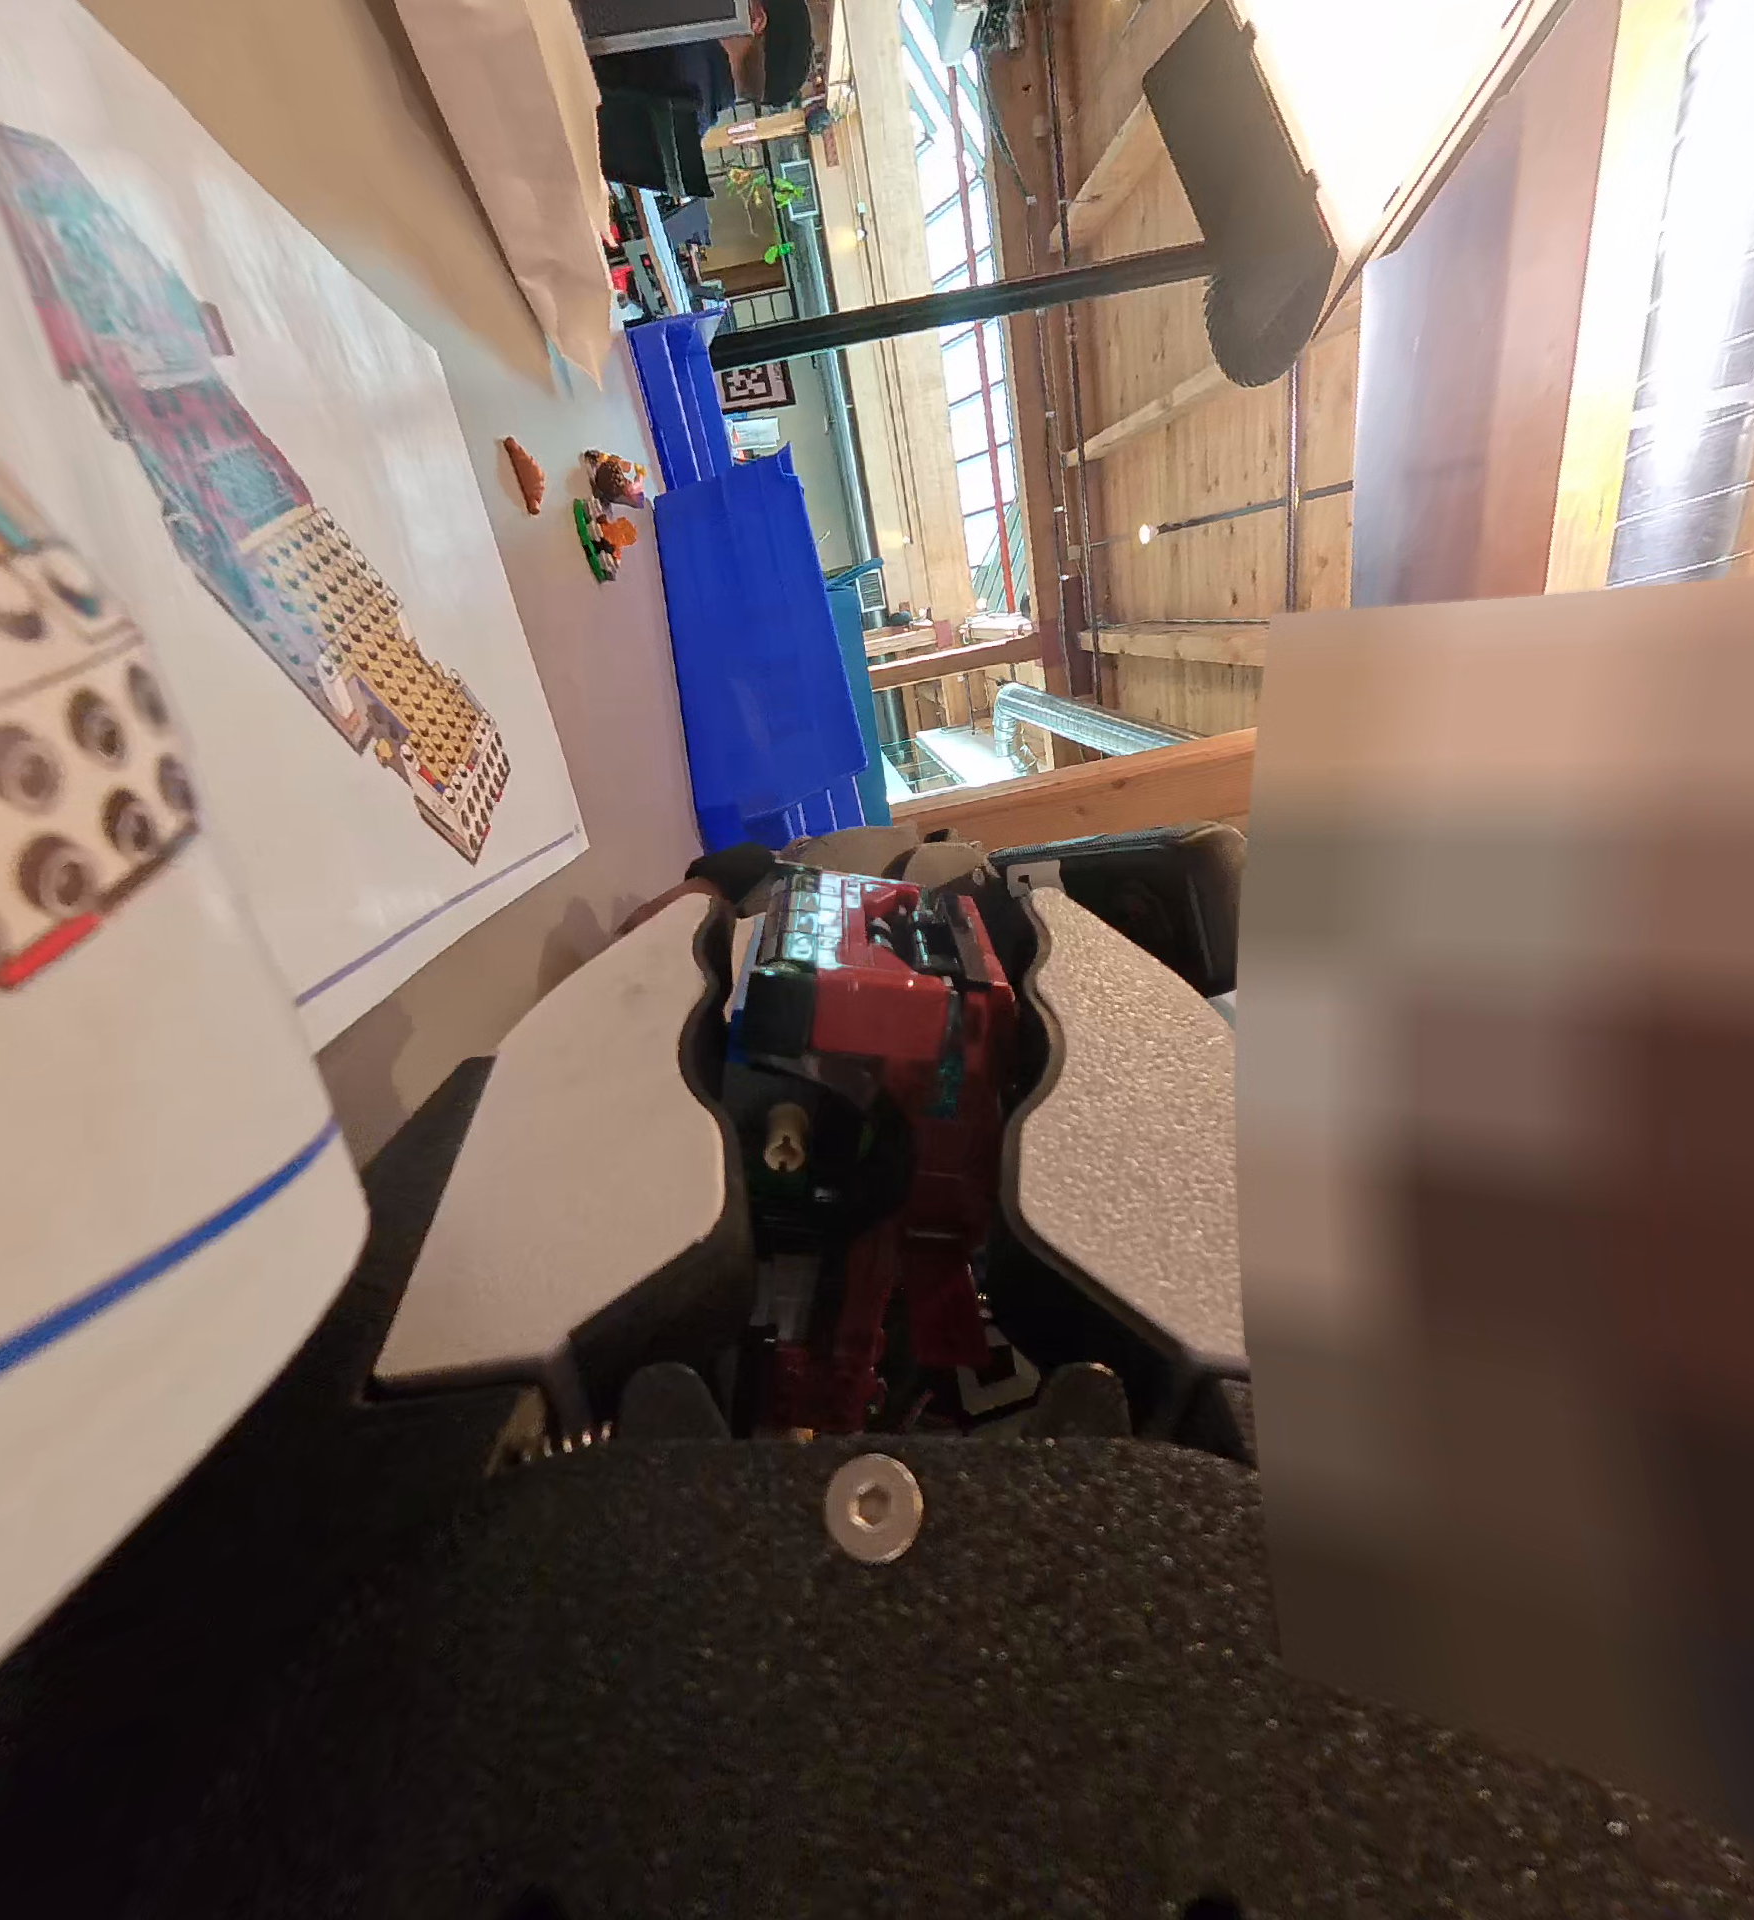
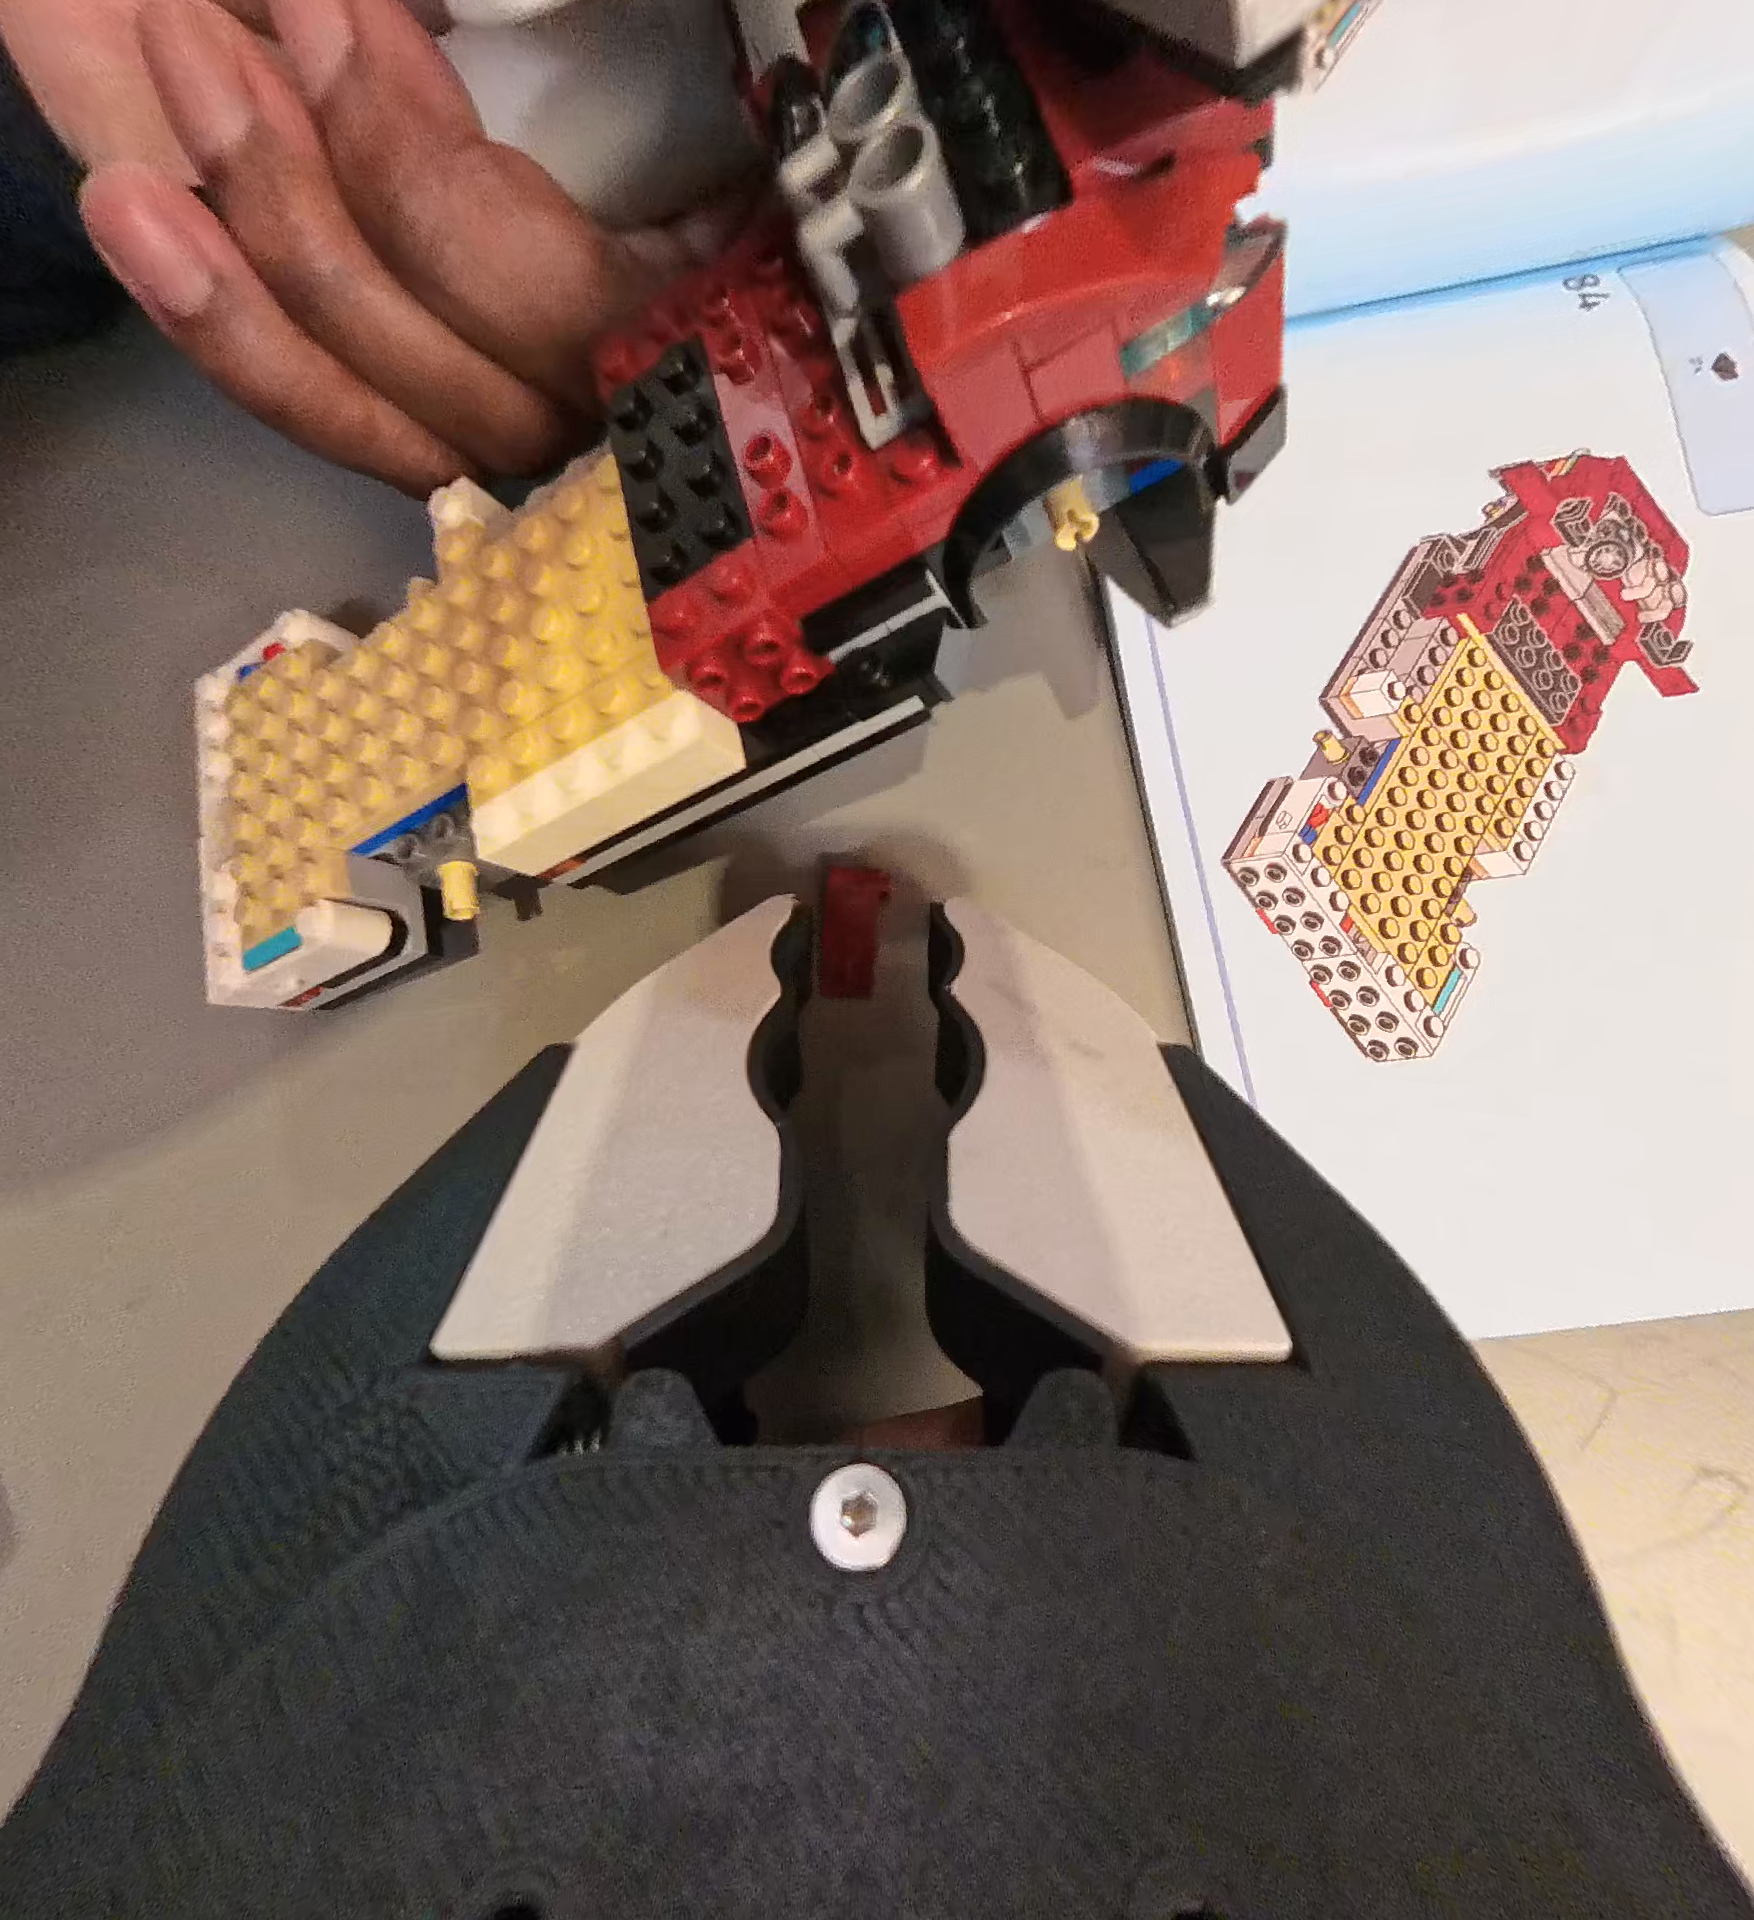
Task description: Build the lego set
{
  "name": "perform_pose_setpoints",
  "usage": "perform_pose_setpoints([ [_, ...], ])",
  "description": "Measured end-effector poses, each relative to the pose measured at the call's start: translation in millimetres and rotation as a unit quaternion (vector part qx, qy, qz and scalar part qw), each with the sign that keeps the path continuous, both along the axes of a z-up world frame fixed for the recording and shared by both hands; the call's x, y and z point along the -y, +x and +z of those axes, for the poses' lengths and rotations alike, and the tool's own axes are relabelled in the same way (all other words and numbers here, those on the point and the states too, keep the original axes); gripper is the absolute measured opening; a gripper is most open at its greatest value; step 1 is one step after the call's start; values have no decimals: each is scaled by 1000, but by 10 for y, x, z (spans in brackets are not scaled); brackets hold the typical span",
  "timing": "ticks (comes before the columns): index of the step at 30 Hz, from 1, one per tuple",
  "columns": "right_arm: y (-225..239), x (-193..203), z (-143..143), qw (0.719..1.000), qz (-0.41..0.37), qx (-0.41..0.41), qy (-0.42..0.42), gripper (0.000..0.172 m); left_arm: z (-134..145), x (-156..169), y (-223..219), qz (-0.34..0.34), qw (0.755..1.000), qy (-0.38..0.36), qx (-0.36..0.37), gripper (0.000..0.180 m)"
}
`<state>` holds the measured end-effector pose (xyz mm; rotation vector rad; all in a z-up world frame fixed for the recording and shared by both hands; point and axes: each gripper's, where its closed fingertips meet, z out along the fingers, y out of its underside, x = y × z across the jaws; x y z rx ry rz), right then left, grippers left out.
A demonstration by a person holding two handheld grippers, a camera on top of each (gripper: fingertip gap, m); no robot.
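Observation:
My left gripper (image 1: 873,914) is shut on the red front part of a brick-built vehicle model (image 1: 873,1008), with both pads pressed against its sides. The right wrist view shows the same model (image 2: 748,499), red and black at the front with a tan and white studded rear, tilted above the grey table (image 2: 229,1143). A person's hand (image 2: 333,239) touches its far side. My right gripper (image 2: 865,909) is open just in front of the model. A small dark red piece (image 2: 849,945) stands between its fingertips, close to the left pad, with a gap to the right pad.
An open instruction booklet (image 2: 1475,1143) lies right of the model and also shows in the left wrist view (image 1: 353,468). Blue bins (image 1: 748,623) stand at the table's far side. A few small loose pieces (image 1: 608,509) and a brown piece (image 1: 525,473) lie near the bins.

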<state>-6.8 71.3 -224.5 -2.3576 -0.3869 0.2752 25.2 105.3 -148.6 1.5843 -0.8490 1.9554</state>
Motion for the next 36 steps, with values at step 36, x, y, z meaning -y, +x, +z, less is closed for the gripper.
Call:
perform_pose_setpoints([
  [36, 70, -46, 21, 989, 37, 138, 50, 4, -86, -64, 34, 11, 1000, -2, -13, 52],
])
